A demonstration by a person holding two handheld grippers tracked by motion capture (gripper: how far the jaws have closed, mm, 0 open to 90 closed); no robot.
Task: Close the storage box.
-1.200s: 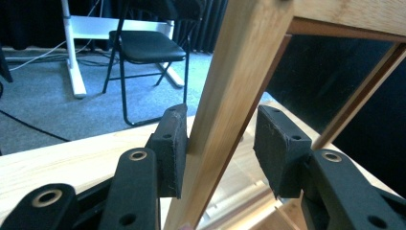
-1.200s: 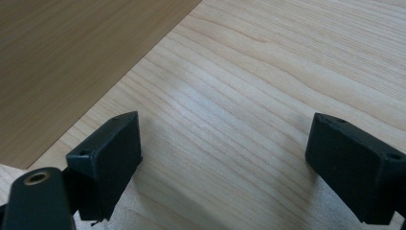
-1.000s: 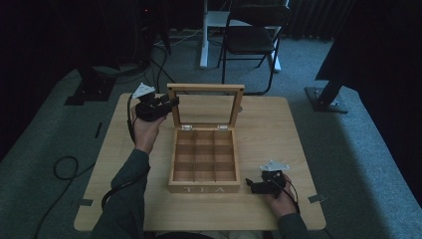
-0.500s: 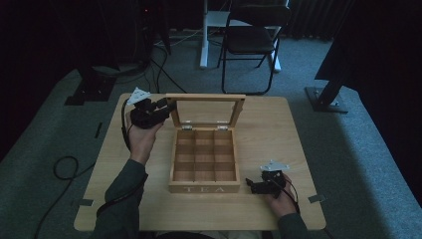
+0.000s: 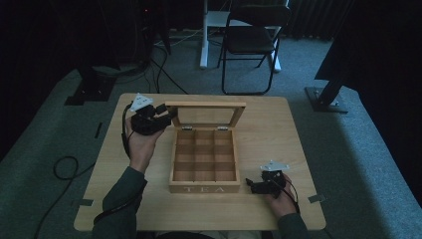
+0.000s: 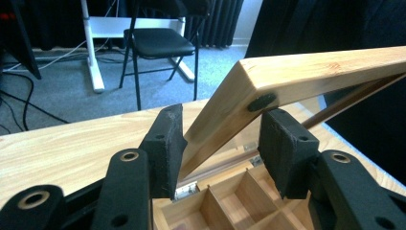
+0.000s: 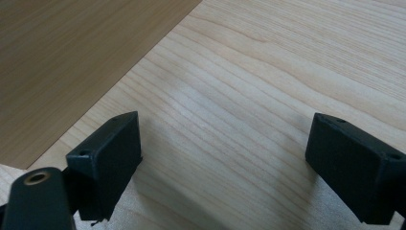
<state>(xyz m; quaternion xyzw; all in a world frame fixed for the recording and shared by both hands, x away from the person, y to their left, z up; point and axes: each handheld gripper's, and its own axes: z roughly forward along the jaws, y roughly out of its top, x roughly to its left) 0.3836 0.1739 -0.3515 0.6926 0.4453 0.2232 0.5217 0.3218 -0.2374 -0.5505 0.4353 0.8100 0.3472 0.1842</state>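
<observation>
Left hand-held gripper [image 6: 221, 143], raised, straddles the tea box lid [image 6: 306, 76] corner, jaws parted.

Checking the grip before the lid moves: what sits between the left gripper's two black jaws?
The corner of the wooden tea box's hinged lid frame sits between the left gripper's open jaws, seen in the left gripper view.

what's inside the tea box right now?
The tea box stands open, its lid tilted back with the left tongs around the lid's corner. The wooden compartments that show look empty. The high view is dim, so small items cannot be ruled out.
</observation>
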